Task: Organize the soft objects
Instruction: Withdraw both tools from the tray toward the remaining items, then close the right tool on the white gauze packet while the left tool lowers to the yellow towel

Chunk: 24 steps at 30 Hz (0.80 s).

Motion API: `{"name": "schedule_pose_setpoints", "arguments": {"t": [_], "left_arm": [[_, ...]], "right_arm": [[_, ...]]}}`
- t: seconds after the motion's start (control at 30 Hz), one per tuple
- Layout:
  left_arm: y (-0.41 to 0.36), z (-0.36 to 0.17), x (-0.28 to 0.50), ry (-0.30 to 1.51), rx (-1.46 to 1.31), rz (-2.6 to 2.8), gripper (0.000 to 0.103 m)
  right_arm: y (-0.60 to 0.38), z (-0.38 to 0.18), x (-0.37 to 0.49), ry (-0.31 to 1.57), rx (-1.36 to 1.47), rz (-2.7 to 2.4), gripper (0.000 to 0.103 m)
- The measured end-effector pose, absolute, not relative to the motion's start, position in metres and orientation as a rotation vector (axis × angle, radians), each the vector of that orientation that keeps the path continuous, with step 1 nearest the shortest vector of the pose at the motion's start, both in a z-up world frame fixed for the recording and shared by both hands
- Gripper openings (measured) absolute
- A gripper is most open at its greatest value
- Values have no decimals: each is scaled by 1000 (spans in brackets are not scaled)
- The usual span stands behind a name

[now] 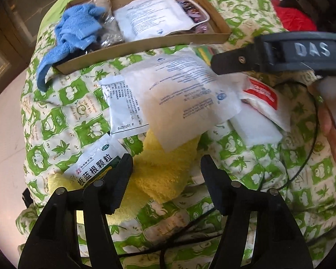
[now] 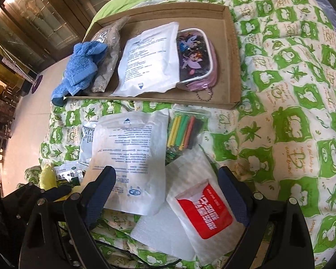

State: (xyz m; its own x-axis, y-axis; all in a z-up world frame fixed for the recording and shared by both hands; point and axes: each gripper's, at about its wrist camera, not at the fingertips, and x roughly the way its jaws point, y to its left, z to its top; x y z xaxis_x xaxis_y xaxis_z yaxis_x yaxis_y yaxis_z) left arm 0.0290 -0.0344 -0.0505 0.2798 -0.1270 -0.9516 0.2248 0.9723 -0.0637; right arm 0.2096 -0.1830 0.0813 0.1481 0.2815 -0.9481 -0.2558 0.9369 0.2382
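Left gripper (image 1: 166,165): jaws apart, nothing clamped, hovering over the yellow towel (image 1: 159,179) on the green-and-white quilt (image 1: 62,121). A green-printed medicine sachet (image 1: 94,163) lies just beside the left finger, partly on the towel.

Right gripper (image 2: 168,192): jaws wide apart, empty, above a red-labelled white packet (image 2: 203,215), which sits between the fingers without visible contact. That packet overlaps a plain white foam sheet (image 2: 161,231).

Mid field: a large white printed pouch (image 2: 127,157) lies flat on the quilt, its near edge over the towel in the left view. A smaller grey-white sachet (image 2: 86,143) is tucked under its left edge. Just right of the pouch, a clear bag of coloured sticks (image 2: 183,132).

Far field: a shallow cardboard tray (image 2: 233,67) rests on the quilt. Inside, left to right: a blue cloth (image 2: 82,69) draped over the tray's left rim, a clear crinkled bag (image 2: 107,62), a second white pouch (image 2: 147,60), and a pink cartoon-print pouch (image 2: 194,56) partly under it.

Beyond the bed: pale floor and a glass-panelled door (image 2: 44,22).
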Motion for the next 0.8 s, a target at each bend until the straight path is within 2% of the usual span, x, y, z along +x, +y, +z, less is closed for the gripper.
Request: {"name": "schedule_pose_setpoints", "arguments": {"t": [0.27, 0.33, 0.4, 0.8], "left_arm": [[-21, -76, 56, 1353, -19, -209, 63], [-22, -70, 54, 1315, -7, -211, 54], [-22, -61, 49, 1257, 7, -203, 51], [4, -65, 43, 1281, -112, -235, 50]], "right_arm": [[-164, 73, 208, 1382, 18, 402, 92], [-160, 73, 208, 1383, 16, 404, 92], [-157, 74, 210, 1372, 21, 404, 92], [-107, 57, 224, 1464, 36, 457, 92]]}}
